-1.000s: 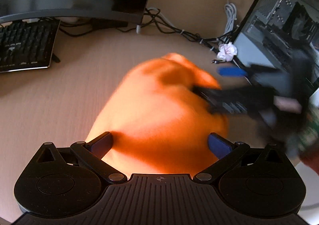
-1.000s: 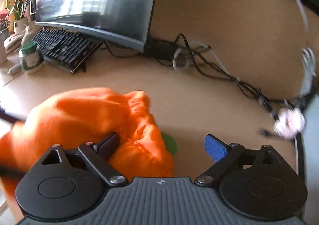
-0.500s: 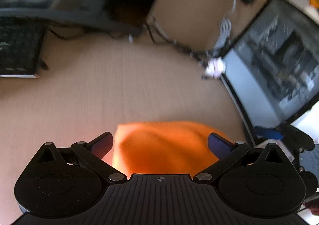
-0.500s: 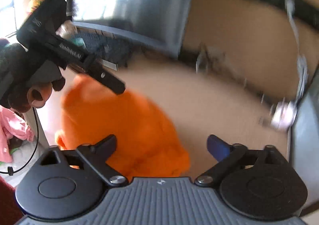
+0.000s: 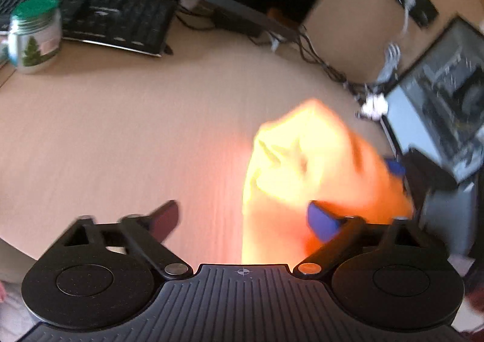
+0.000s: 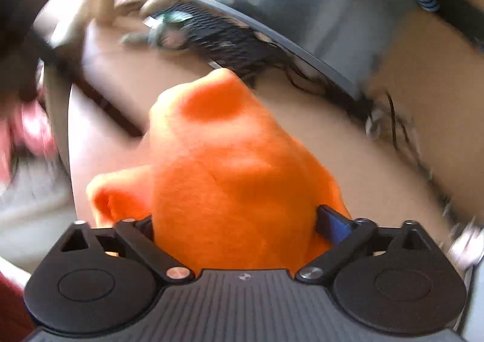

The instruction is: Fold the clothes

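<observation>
An orange garment (image 5: 317, 160) lies bunched on the tan desk (image 5: 121, 136), blurred and sunlit in the left wrist view. My left gripper (image 5: 243, 219) is open just above the desk. The cloth reaches only its right blue fingertip (image 5: 322, 221), and the left fingertip (image 5: 165, 218) is over bare desk. Past the cloth shows a blue fingertip (image 5: 394, 168) of the other gripper. In the right wrist view the orange garment (image 6: 230, 166) fills the whole gap of my right gripper (image 6: 239, 224). Its fingers stand wide apart at the bundle's sides, hiding the desk beneath.
A black keyboard (image 5: 115, 21) and a curved monitor (image 6: 302, 0) stand at the back, with a green-lidded jar (image 5: 34, 36) at far left. Tangled cables (image 5: 326, 66) run to a glass-sided computer case (image 5: 438, 109) on the right. The desk edge (image 6: 72, 130) and something pink (image 6: 30, 130) lie left.
Both views have swung. The garment now sits to the right of my left gripper instead of centred. My right gripper has moved over the bundle, which now fills its jaws.
</observation>
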The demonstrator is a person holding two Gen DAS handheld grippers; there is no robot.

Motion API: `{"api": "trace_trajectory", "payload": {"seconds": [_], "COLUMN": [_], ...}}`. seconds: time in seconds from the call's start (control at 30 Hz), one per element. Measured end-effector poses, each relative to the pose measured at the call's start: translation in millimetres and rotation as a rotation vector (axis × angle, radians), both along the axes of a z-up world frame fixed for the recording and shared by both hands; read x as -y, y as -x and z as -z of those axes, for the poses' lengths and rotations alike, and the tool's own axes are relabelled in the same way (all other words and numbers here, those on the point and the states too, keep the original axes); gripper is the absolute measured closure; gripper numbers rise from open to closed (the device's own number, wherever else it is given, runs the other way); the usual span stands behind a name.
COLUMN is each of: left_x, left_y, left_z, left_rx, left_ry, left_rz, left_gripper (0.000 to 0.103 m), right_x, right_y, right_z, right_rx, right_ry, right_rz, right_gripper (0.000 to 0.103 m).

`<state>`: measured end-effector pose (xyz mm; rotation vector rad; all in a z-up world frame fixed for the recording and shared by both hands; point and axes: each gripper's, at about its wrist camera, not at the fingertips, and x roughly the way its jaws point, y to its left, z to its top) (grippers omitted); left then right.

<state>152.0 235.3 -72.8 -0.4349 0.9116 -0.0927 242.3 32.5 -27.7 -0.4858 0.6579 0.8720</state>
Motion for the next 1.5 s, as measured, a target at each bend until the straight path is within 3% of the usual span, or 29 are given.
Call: {"api": "trace_trajectory", "payload": {"seconds": [0.07,0.13,0.23,0.27,0.37,0.47,0.5,0.57,0.7,0.87,1.03,1.17,1.3,1.37,1.5], "left_x": [8.4,13.8,27.7,31.3,37.1,34.7,33.9,31.8,18.9,-20.1,-36.3,-5.2,14.4,24.1,40.8], "left_y": [-3.0,-7.4,-12.4,-13.3,-18.4,-21.2,-21.5,-21.8,-7.4,24.2,28.9,18.2,16.4,15.5,14.5], "left_z": [5.5,10.3,14.8,16.9,27.0,33.9,34.7,36.9,36.5,13.3,-28.6,-41.9,-20.0,-8.7,9.1], "left_rx": [-0.006,-0.007,-0.005,-0.012,-0.038,-0.04,-0.037,-0.031,-0.038,-0.028,0.093,0.175,0.113,0.08,0.03], "left_ry": [0.013,0.058,0.087,0.084,0.078,0.11,0.116,0.128,0.148,0.166,0.275,0.294,0.27,0.258,0.243], "left_rz": [0.011,0.02,0.052,0.068,0.091,0.086,0.086,0.089,0.099,0.041,-0.023,0.083,0.123,0.142,0.168], "left_gripper": [0.03,0.041,0.061,0.061,0.061,0.06,0.06,0.06,0.058,0.041,0.027,0.024,0.025,0.023,0.02], "right_x": [12.0,15.3,12.1,9.6,-1.5,-0.5,-0.3,0.0,3.5,8.8,13.8,13.9,11.3,23.0,58.2], "right_y": [-16.9,-26.2,-18.6,-17.1,-14.8,12.1,25.6,54.6,75.6,96.2,106.5,102.5,92.9,84.4,65.0], "right_z": [-7.6,-6.1,7.9,10.2,-11.8,-54.4,-54.8,-48.5,3.6,60.0,81.7,70.3,42.9,24.7,-17.6], "right_rx": [-0.06,-0.04,0.027,0.036,0.044,0.18,0.242,0.373,0.493,0.643,0.707,0.62,0.493,0.379,0.108], "right_ry": [-0.065,-0.068,-0.008,-0.002,-0.012,-0.038,-0.01,0.066,0.178,0.294,0.316,0.29,0.263,0.218,0.123], "right_rz": [0.08,0.128,0.097,0.085,0.038,-0.08,-0.137,-0.26,-0.325,-0.394,-0.403,-0.364,-0.342,-0.313,-0.258], "right_gripper": [0.018,0.019,0.035,0.046,0.063,0.063,0.063,0.062,0.062,0.056,0.056,0.053,0.045,0.026,0.015]}}
